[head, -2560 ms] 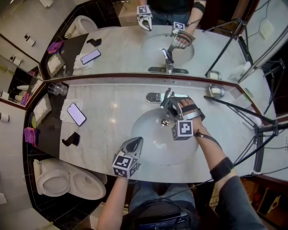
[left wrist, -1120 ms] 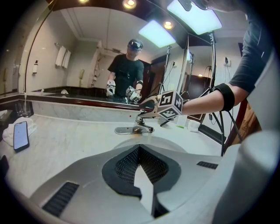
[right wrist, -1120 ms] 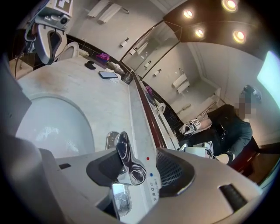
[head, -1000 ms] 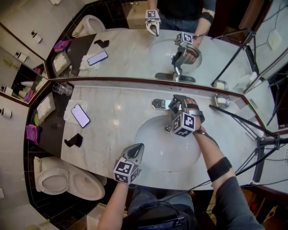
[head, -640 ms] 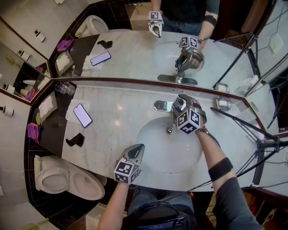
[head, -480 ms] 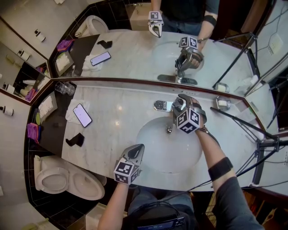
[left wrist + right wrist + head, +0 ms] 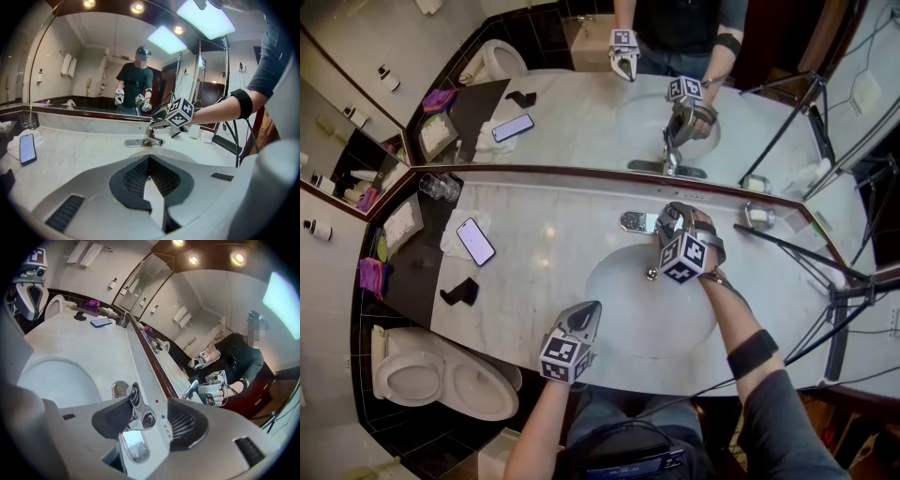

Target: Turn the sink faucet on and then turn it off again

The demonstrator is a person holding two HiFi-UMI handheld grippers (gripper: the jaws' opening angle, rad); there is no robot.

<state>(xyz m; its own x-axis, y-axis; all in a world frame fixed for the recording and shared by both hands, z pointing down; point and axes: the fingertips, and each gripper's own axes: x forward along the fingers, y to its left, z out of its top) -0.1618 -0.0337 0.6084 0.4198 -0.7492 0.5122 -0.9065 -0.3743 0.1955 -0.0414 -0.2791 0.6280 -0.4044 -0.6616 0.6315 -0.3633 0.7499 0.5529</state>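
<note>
So the right tool [image 7: 668, 221] is sitting right on the faucet [image 7: 645, 223], coming at it from the person's side and angling down over the top of it. In the right gripper view the chrome lever [image 7: 136, 405] is standing between the jaws of that tool [image 7: 143, 420], with its length looking roughly in line with the way the tool is pointing. The jaws are spread wide, not clamping. One pad looks like it's leaning against the side of the lever, and there's a clear gap on the other side where the marble is showing through. I'm reading this as a sideways nudge on the lever, not a pinch.

I can't tell whether water is running, since no view is showing a stream. That means I'm not sure if this is the "on" or the "off" half.

The left tool [image 7: 579, 317] is hanging well away from the faucet, over the front edge of the table [image 7: 534, 272] across the sink basin [image 7: 623, 314] from it. Its jaws [image 7: 150, 173] are fully closed on nothing, and the faucet [image 7: 149, 136] is showing far off ahead of them. The right hand is obviously the nearer one, so whatever lever move is coming is going to be its job.
</note>
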